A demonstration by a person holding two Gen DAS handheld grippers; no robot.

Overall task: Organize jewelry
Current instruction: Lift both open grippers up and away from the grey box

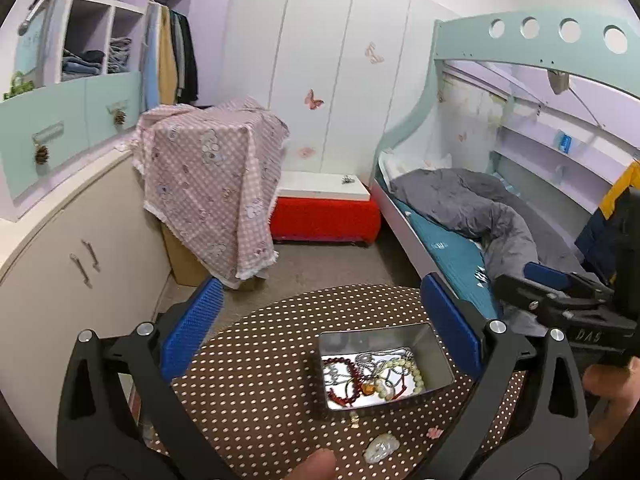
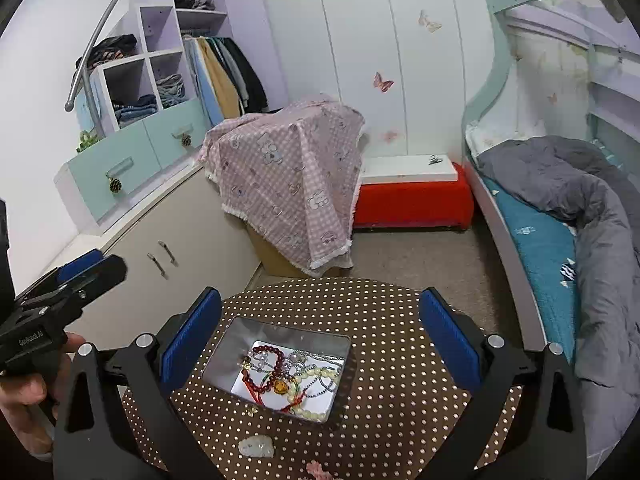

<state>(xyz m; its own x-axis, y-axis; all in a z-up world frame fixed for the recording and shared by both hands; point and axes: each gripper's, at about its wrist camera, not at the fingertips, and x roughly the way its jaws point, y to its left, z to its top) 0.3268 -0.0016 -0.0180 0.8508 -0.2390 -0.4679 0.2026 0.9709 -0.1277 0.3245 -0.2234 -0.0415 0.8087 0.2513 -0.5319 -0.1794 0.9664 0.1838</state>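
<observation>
An open metal tin (image 1: 436, 354) (image 2: 224, 354) sits on a round brown polka-dot table (image 1: 260, 380) (image 2: 400, 360). Inside lies a tangle of jewelry (image 1: 372, 374) (image 2: 292, 376): dark red bead bracelets, silver chains, a pale bead strand and an amber pendant. On the cloth in front of the tin lie a pale jade-like pendant (image 1: 382, 448) (image 2: 257, 448), a small gold piece (image 1: 354, 420) (image 2: 252, 411) and a pink flower piece (image 1: 434, 433) (image 2: 318, 470). My left gripper (image 1: 320, 320) stands open above the table with nothing between its blue pads. My right gripper (image 2: 320, 322) is open over the tin and holds nothing.
A cream cabinet (image 1: 80, 248) (image 2: 188, 240) stands left of the table. A box under a pink checked cloth (image 1: 212, 176) (image 2: 288, 176) and a red bench (image 1: 324, 216) (image 2: 412, 200) are behind. A bunk bed with a grey duvet (image 1: 480, 216) (image 2: 580, 208) runs along the right.
</observation>
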